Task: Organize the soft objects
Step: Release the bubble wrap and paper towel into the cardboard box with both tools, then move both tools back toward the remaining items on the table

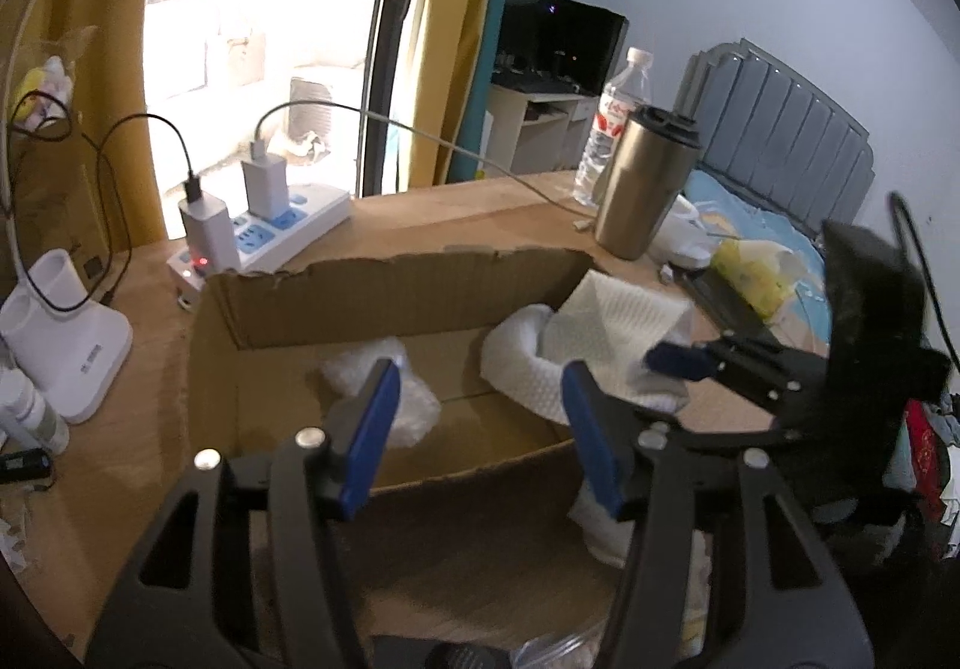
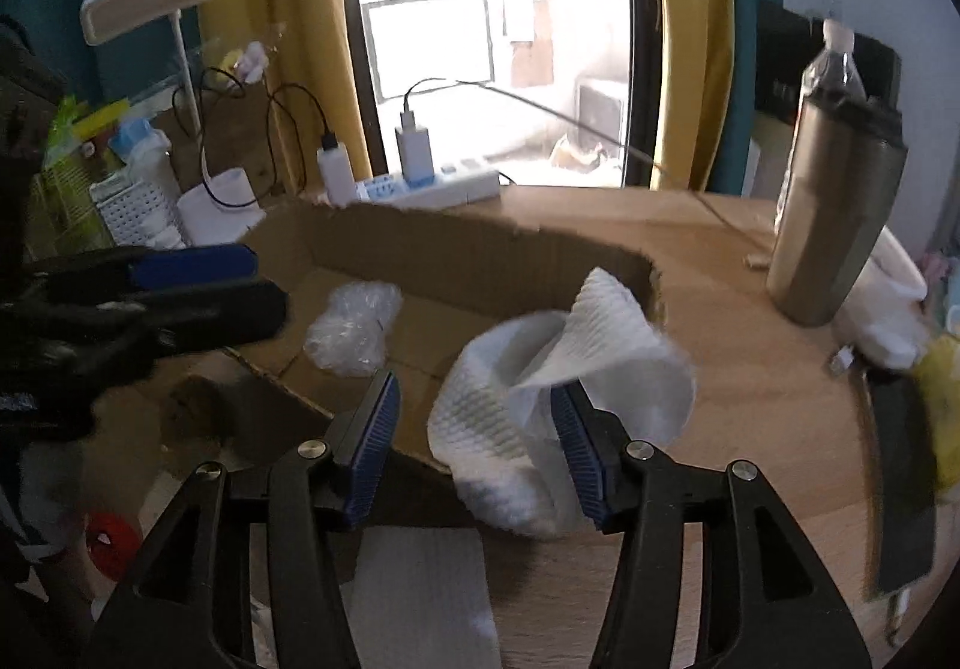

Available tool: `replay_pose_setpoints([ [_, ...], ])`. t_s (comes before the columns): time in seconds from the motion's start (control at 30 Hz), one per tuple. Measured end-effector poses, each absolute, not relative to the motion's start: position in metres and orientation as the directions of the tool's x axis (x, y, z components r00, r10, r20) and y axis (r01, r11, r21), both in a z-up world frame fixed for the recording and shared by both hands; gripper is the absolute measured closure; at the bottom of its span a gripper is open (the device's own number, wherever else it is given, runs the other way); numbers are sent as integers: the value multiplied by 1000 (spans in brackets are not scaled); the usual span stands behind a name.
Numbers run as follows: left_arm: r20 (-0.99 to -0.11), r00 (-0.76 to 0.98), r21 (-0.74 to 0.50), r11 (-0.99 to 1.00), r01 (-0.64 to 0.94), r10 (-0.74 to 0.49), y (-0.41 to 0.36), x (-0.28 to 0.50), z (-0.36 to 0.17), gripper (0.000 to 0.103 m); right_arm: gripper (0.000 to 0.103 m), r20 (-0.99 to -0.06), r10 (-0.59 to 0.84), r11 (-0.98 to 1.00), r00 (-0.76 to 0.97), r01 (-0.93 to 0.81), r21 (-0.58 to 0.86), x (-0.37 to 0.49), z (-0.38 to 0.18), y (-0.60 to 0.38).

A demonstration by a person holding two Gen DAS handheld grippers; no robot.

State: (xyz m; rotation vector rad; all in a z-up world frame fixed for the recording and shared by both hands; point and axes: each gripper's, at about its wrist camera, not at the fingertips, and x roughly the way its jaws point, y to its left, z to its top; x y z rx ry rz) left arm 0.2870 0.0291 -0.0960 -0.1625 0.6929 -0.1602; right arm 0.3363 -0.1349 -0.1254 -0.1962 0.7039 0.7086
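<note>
A wooden bench [image 1: 480, 201] carries an open cardboard box [image 1: 384, 297] at its middle. A white power strip [image 1: 282, 234] lies along the far edge; a steel tumbler [image 1: 645, 183] and water bottle [image 1: 612, 129] stand toward the far right corner.

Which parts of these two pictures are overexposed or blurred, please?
Left wrist view: the window is blown out white and the right gripper is smeared. Right wrist view: the same window glares, the left gripper is blurred, and the straight edges bend.

Window [image 2: 480, 39] glare blown out; room dim, edges warped, perhaps motion-blurred.
</note>
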Motion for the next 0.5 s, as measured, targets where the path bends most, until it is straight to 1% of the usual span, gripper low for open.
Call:
replay_pose_setpoints([
  [0.2, -608, 770, -200, 976, 85, -192, 38, 273, -90, 45, 47, -662, 529, 765, 531, -635, 103, 337, -127, -136],
  [0.37, -588, 788, -195, 977, 81, -183, 45, 258, -81, 45, 45, -638, 515, 786, 572, -612, 87, 329, -113, -139],
  [0.43, -581, 794, -194, 978, 80, -180, 47, 253, -78, 45, 43, -630, 510, 789, 586, -609, 73, 324, -107, -139],
  [0.5, -575, 799, -195, 978, 78, -178, 48, 248, -77, 45, 42, -625, 504, 792, 597, -607, 59, 317, -101, -138],
])
